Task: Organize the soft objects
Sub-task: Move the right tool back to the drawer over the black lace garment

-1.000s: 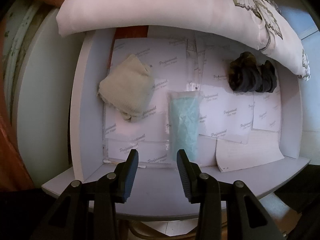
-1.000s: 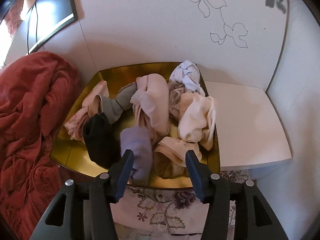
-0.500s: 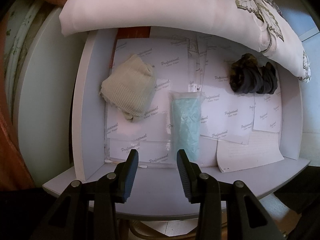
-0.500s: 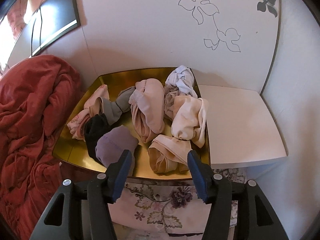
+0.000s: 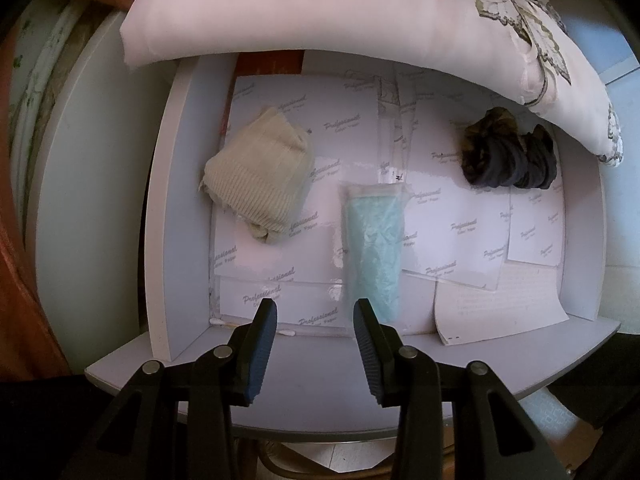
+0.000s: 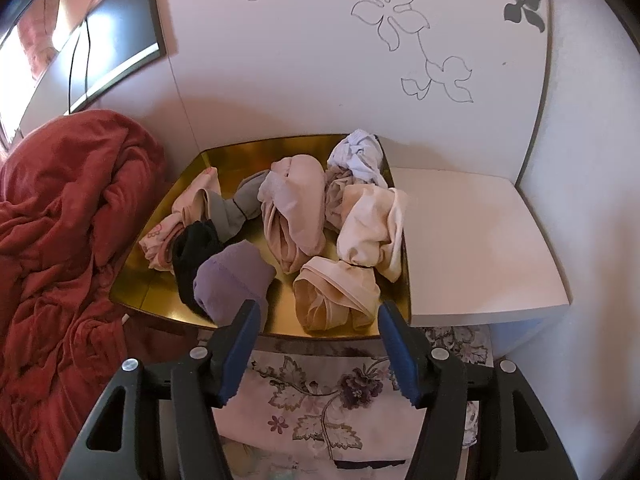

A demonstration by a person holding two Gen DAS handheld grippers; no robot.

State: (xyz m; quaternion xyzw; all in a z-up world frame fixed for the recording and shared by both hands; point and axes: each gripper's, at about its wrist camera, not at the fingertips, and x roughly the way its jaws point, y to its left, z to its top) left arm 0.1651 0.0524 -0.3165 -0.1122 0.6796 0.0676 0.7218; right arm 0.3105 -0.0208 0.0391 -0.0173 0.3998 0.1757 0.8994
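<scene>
Left wrist view: an open white drawer (image 5: 188,208), lined with printed paper sheets, holds three soft things: one beige knit bundle (image 5: 260,184), one teal packet (image 5: 374,240) and one dark bundle (image 5: 508,160). A floral pillow (image 5: 320,8) overhangs its far edge. The left gripper (image 5: 316,320) hangs partly open, empty.

Right wrist view: a gold tray (image 6: 224,160) beside a white shelf (image 6: 472,240) holds about eight rolled garments, a purple one (image 6: 232,280) nearest. A red blanket (image 6: 68,220) lies left. The right gripper (image 6: 318,320), its jaws just opening wider, holds nothing.
</scene>
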